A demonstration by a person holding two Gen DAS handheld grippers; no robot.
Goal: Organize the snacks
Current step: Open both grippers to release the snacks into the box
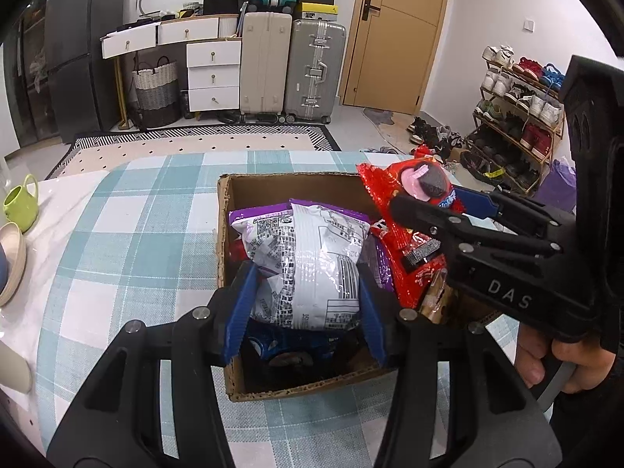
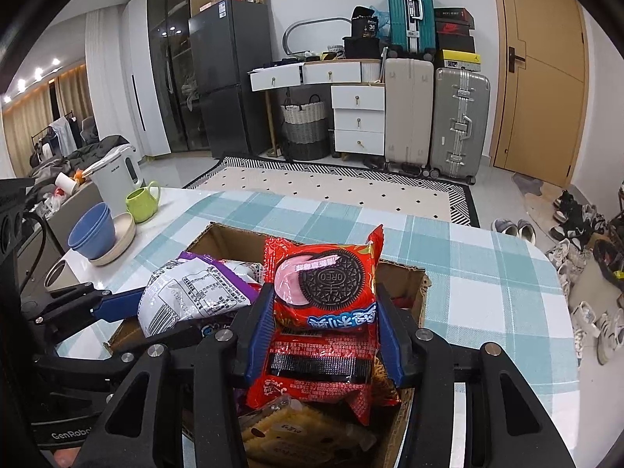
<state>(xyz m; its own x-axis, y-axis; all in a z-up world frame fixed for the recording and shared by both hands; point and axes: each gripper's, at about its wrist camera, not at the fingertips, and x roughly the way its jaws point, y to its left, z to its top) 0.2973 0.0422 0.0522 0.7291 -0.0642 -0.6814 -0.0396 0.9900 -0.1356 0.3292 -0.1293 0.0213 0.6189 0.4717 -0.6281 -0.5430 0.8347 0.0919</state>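
Observation:
A brown cardboard box (image 1: 224,234) (image 2: 405,284) stands on the checked tablecloth with snack packs inside. My left gripper (image 1: 306,292) is shut on a purple and white snack bag (image 1: 308,265), held over the box; that bag (image 2: 195,292) and the left gripper (image 2: 152,314) show at the left of the right wrist view. My right gripper (image 2: 323,312) is shut on a red Oreo pack (image 2: 323,312), also over the box. From the left wrist camera the red pack (image 1: 405,214) and right gripper (image 1: 429,202) are at the right. A blue pack (image 1: 280,345) and a biscuit pack (image 2: 296,429) lie in the box.
A green mug (image 2: 142,202), blue bowls (image 2: 91,232) in a cream bowl, a steel cup (image 2: 58,275) and a white kettle (image 2: 117,175) stand at the table's left end. The table edge runs behind the box; shoes, suitcases and a rug lie beyond. A hand (image 1: 561,358) grips the right handle.

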